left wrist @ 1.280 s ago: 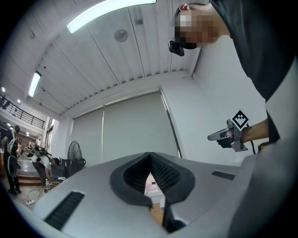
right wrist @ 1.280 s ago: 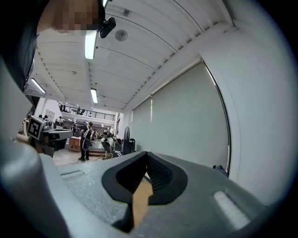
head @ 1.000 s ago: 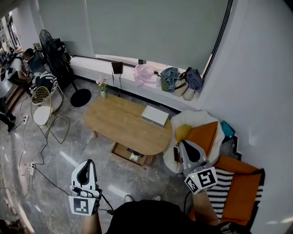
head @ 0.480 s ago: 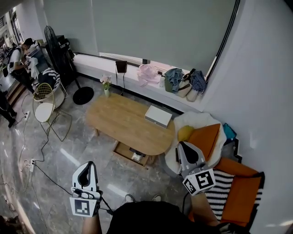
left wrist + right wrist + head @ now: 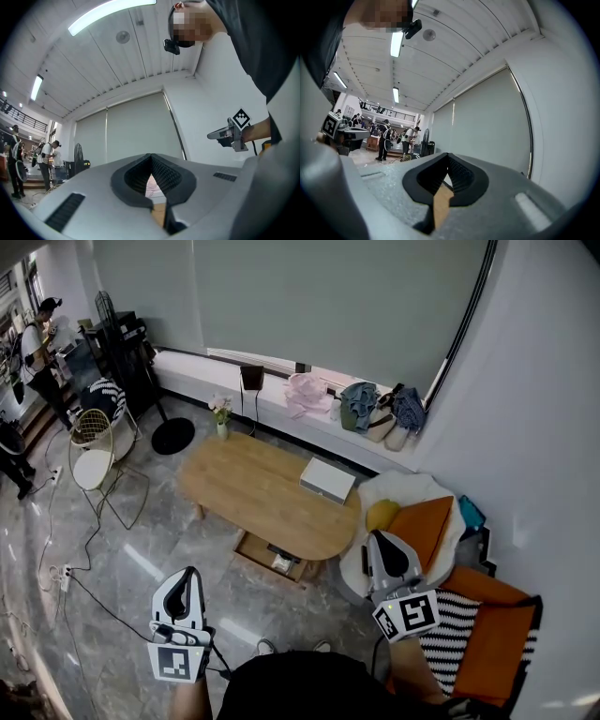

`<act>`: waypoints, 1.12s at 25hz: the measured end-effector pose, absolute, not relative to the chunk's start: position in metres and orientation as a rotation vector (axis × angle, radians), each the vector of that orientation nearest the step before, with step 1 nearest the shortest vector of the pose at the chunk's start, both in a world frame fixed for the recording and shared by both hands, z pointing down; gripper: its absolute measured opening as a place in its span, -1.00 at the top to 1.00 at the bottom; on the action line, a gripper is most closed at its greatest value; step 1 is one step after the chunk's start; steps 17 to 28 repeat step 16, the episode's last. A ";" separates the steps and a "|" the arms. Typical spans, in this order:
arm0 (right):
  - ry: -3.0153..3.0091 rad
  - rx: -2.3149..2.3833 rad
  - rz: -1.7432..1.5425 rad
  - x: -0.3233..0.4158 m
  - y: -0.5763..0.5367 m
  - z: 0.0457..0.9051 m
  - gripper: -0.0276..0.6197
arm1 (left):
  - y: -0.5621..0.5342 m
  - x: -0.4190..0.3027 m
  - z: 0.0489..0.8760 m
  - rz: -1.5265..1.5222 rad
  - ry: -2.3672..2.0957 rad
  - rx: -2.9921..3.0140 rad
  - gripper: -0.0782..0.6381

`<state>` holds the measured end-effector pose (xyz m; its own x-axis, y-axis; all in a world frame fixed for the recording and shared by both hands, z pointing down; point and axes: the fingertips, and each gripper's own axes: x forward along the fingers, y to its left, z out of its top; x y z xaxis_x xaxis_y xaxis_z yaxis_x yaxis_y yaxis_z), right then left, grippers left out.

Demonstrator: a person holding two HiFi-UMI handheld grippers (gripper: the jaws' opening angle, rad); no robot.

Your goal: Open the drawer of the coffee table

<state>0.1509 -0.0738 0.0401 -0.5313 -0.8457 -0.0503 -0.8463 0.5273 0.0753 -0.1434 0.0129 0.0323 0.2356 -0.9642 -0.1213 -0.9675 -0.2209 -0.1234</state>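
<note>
The oval wooden coffee table stands in the middle of the head view, well ahead of both grippers. A white box lies on its right end. Below its near edge a low wooden drawer sticks out, with small things in it. My left gripper hangs at the lower left over the marble floor, jaws shut and empty, also shut in the left gripper view. My right gripper is at the lower right beside the table's right end. Its pads meet in the right gripper view, with nothing held.
An orange-cushioned white seat and a striped orange chair crowd the right side. A wire chair, a standing fan and floor cables are at the left. A flower vase and clothes on the ledge lie beyond. People stand far left.
The head view has drifted slightly, so the table sits a little lower and to the right. Both grippers have kept their places and stayed shut. The person at far left has shifted.
</note>
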 end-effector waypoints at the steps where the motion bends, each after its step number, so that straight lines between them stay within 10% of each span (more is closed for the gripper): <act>1: 2.739 -1.519 0.139 0.150 -0.074 0.041 0.91 | 0.012 -0.144 0.033 0.027 1.840 -2.329 0.76; 28: 2.746 -1.532 0.129 0.148 -0.082 0.048 0.91 | 0.000 -0.144 0.039 0.028 1.844 -2.343 0.76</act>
